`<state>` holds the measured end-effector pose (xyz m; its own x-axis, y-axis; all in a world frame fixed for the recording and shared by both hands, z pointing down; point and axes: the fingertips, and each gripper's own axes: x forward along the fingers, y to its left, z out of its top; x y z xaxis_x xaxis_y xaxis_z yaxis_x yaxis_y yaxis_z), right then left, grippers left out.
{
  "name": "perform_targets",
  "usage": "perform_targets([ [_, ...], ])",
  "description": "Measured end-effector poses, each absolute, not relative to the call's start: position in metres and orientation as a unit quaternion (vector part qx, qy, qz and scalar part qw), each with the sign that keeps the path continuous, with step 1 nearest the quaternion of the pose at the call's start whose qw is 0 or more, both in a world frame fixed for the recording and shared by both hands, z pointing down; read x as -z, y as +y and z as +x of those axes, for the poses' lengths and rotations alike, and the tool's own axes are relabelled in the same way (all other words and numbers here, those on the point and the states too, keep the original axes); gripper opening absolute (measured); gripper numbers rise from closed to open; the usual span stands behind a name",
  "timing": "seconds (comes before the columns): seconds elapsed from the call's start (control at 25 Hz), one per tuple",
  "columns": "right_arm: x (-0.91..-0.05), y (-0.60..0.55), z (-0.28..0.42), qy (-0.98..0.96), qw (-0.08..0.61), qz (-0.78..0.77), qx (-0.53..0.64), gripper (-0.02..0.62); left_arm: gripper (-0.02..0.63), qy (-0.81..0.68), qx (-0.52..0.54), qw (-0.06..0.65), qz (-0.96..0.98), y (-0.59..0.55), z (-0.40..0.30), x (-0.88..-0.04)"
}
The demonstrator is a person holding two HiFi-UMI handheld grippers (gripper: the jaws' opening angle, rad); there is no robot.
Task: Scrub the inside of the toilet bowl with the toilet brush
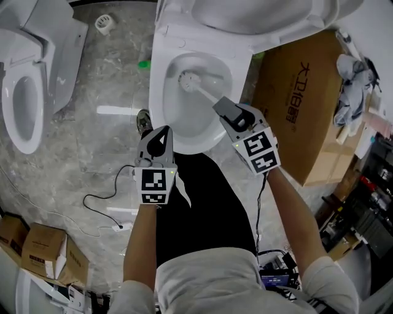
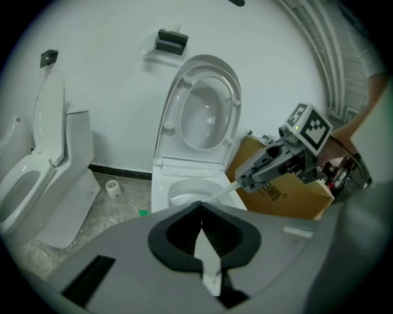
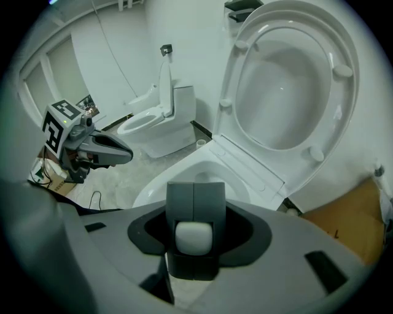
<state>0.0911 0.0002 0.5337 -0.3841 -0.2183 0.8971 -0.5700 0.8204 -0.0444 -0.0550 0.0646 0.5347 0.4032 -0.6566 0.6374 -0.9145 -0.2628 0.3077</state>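
The toilet brush (image 1: 198, 88) lies slanted down into the toilet bowl (image 1: 164, 92), its bristle head low against the inner wall on the far-left side in my head view. The white handle runs back up and to the right into the right gripper (image 1: 223, 107). In the right gripper view the jaws are closed around the rounded white end of the handle. Those same jaws block the rest of the brush there, so only the head view shows me where the bristles sit. From the left gripper view I get a short stretch of handle dropping behind the rim, with the brush head hidden.

The left gripper (image 1: 162, 136) hangs just off the bowl's near rim, apart from the porcelain. Its jaws are pressed together along a seam and hold nothing. A pale wedge shows below that seam in its own view, and I cannot say what it is.

The lid (image 1: 258, 15) stands raised behind the bowl, cut off by the top edge of the head view. A cardboard box (image 1: 304, 110) sits just right of the toilet, with a heap of cloth-like clutter beyond it that is too jumbled to read. A second toilet (image 1: 24, 92) stands well apart to the left, partly out of frame. A thin cable (image 1: 101, 196) trails over the marbled floor (image 1: 80, 153) near my legs.
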Motion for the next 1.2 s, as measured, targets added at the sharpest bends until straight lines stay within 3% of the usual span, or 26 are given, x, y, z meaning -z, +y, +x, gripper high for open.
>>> perform_targets([
  [0.56, -0.600, -0.062, 0.087, -0.803, 0.543, 0.194, -0.153, 0.173, 0.009, -0.518, -0.194, 0.356, 0.754, 0.064, -0.052, -0.553],
  [1.2, -0.596, -0.088, 0.119, -0.790, 0.557, 0.211, -0.146, 0.170, 0.009, -0.505, -0.204, 0.371, 0.752, 0.054, -0.036, -0.565],
])
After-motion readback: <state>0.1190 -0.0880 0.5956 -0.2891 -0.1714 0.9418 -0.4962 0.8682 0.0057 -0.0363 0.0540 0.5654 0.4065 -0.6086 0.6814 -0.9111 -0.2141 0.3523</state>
